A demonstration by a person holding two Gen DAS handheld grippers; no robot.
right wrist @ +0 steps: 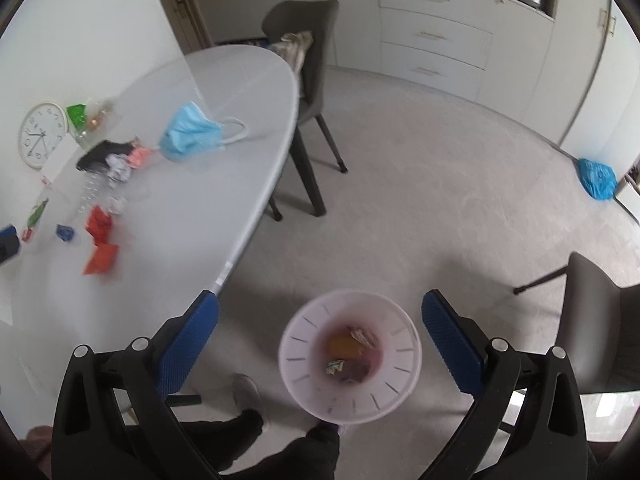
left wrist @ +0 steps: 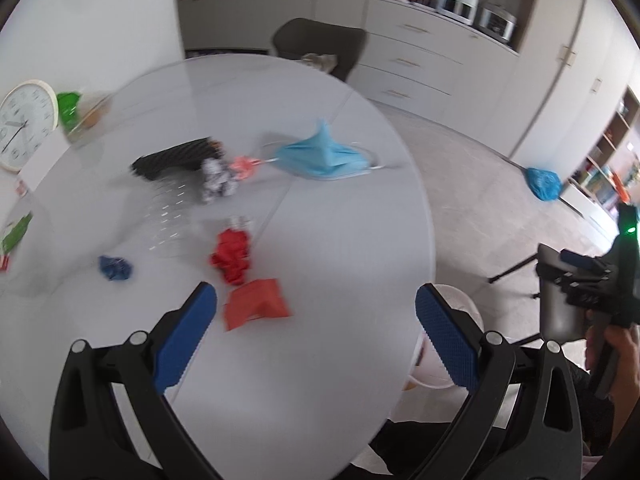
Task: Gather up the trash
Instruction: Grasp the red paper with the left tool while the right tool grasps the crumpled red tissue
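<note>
The trash lies scattered over the white oval table. Nearest the table's front edge is a flat orange-red wrapper, and just behind it a crumpled red wrapper. To their left sits a small blue crumpled scrap. Farther back, a silver foil ball rests against a black ribbed tray, with a pink scrap just beside it and a light blue face mask to the right. A clear plastic sheet lies between the foil ball and the blue scrap.

On the floor beside the table stands a white bin, with an orange lump and a few wrappers at its bottom.

The left gripper hangs over the table's near edge, its jaws spread wide with nothing between them; the orange-red wrapper lies just ahead of its left finger. The right gripper hovers above the bin, jaws wide apart and empty, the bin's mouth showing between the blue pads.

A round wall clock leans at the table's far left, near a green packet. A dark chair stands at the table's far end.
</note>
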